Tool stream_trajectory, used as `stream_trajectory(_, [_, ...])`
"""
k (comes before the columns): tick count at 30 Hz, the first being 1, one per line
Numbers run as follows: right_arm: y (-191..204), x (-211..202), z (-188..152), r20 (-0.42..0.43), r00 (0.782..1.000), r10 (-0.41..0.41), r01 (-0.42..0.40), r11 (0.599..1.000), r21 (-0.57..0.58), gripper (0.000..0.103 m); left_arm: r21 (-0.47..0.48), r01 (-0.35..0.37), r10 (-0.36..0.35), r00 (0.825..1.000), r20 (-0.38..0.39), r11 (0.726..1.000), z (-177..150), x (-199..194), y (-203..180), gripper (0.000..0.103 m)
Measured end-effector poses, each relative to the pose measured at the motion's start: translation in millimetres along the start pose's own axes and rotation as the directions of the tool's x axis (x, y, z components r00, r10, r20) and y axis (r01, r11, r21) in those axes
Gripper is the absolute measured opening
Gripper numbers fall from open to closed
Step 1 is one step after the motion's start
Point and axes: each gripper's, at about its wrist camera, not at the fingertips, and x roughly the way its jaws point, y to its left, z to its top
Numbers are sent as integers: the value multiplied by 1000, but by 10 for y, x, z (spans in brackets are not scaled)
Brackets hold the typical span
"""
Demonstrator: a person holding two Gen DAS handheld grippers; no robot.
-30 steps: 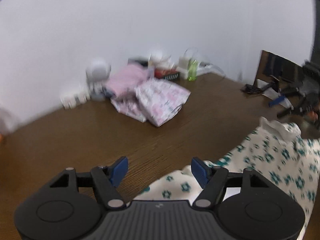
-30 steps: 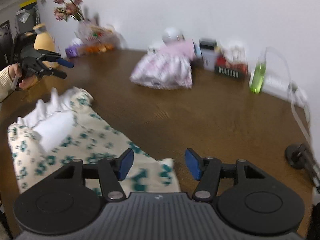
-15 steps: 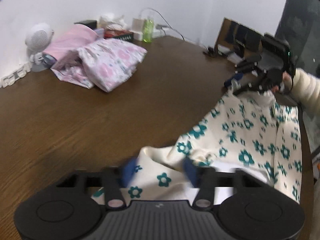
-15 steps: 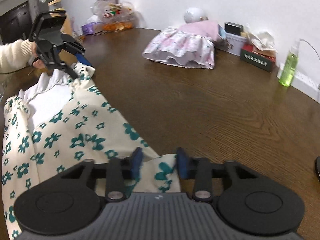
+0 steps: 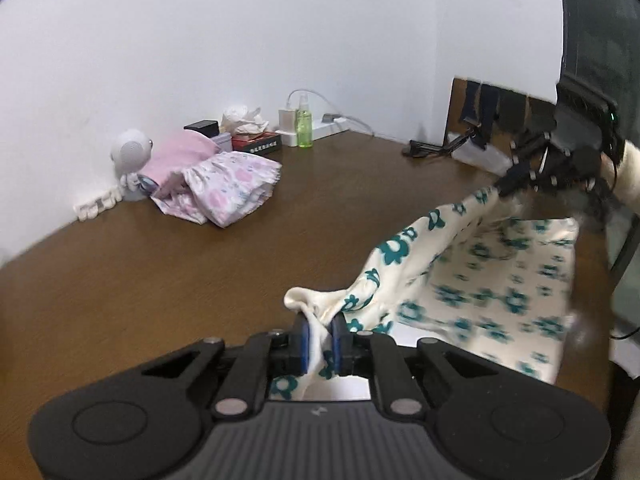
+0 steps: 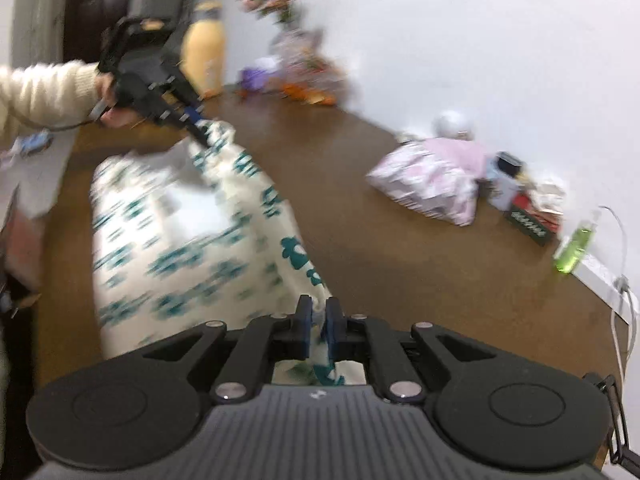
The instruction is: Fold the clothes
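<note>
A cream garment with teal flowers (image 5: 480, 280) lies on the brown table (image 5: 160, 280), its near edge lifted and stretched between both grippers. In the left wrist view my left gripper (image 5: 320, 328) has a bunched corner of the cloth between its blue pads, and its jaws are closing on it. Far right, the right gripper (image 5: 502, 188) pinches the other corner. In the right wrist view my right gripper (image 6: 317, 316) is shut on the garment (image 6: 180, 248). The left gripper (image 6: 202, 134), held by a hand in a cream sleeve (image 6: 40, 92), grips the far corner.
A folded pile of pink floral clothes (image 5: 224, 188) sits near the wall, beside a white round device (image 5: 130, 156), small boxes and a green bottle (image 5: 304, 128). A power strip with cables (image 6: 600, 276) runs along the wall. Flowers and a yellow object (image 6: 204, 56) stand at the far end.
Both grippers went from open above the garment's edge to closed on its corners. They have moved apart, and the edge is now lifted and pulled taut between them.
</note>
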Motion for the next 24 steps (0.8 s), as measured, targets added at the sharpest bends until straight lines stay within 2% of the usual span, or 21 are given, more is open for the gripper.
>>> stream_trajectory(3, [269, -45, -135, -40, 999, 8, -8, 1000, 1, 7, -2, -20, 20, 999, 36, 1000, -287, -187, -347, 10])
stream_trajectory(5, [372, -23, -223, -67, 998, -5, 5, 1000, 12, 7, -2, -59, 59, 998, 37, 998, -437, -240, -506, 11])
stream_trajectory(8, [464, 34, -255, -105, 994, -20, 20, 1000, 0, 11, -7, -121, 121, 993, -7, 993, -603, -176, -584, 26])
stream_trajectory(9, [494, 54, -264, -118, 993, -25, 25, 1000, -5, 16, -6, -127, 127, 992, -17, 992, -619, -191, -585, 27])
stream_trajectory(11, [553, -39, -204, -87, 996, -8, 7, 1000, -10, 24, 0, -110, 110, 994, -13, 994, -601, -318, -571, 27])
stream_trajectory(12, [551, -108, -161, -58, 998, 10, -10, 1000, -3, 34, 8, -97, 97, 995, 7, 995, -579, -419, -565, 29])
stream_trajectory(13, [539, -171, -106, -24, 999, 31, -31, 999, 7, 43, 22, -83, 82, 995, 49, 996, -538, -550, -563, 43])
stream_trajectory(14, [523, -203, -48, 4, 999, 49, -49, 999, 13, 47, 44, -80, 76, 993, 86, 996, -494, -645, -568, 67])
stream_trajectory(15, [509, -163, 19, 21, 998, 61, -61, 998, 14, 48, 81, -90, 80, 990, 114, 993, -436, -683, -592, 82])
stream_trajectory(16, [494, -114, 88, 36, 997, 72, -72, 997, 14, 48, 131, -93, 77, 989, 123, 987, -360, -638, -626, 83])
stream_trajectory(17, [498, 14, 144, 33, 996, 84, -84, 996, 1, 48, 181, -80, 60, 992, 113, 980, -284, -533, -658, 83])
stream_trajectory(19, [511, 295, 224, 7, 995, 102, -101, 994, -35, 47, 266, -52, 32, 996, 79, 963, -154, -312, -709, 76])
stream_trajectory(20, [531, 466, 242, -25, 994, 111, -112, 992, -54, 45, 282, -32, 22, 999, 38, 959, -133, -175, -705, 59])
stream_trajectory(21, [552, 614, 243, -59, 992, 115, -119, 990, -70, 38, 291, -6, 10, 1000, -14, 957, -120, -28, -688, 31])
stream_trajectory(22, [577, 724, 235, -86, 991, 98, -105, 991, -85, 22, 295, 23, -5, 998, -61, 955, -119, 97, -666, 15])
stream_trajectory(23, [597, 800, 218, -99, 994, 54, -65, 992, -109, 14, 298, 34, -11, 997, -80, 954, -133, 155, -653, 7])
stream_trajectory(24, [623, 811, 199, -88, 996, 13, -25, 992, -127, 6, 306, 27, -5, 997, -71, 952, -150, 167, -654, 6])
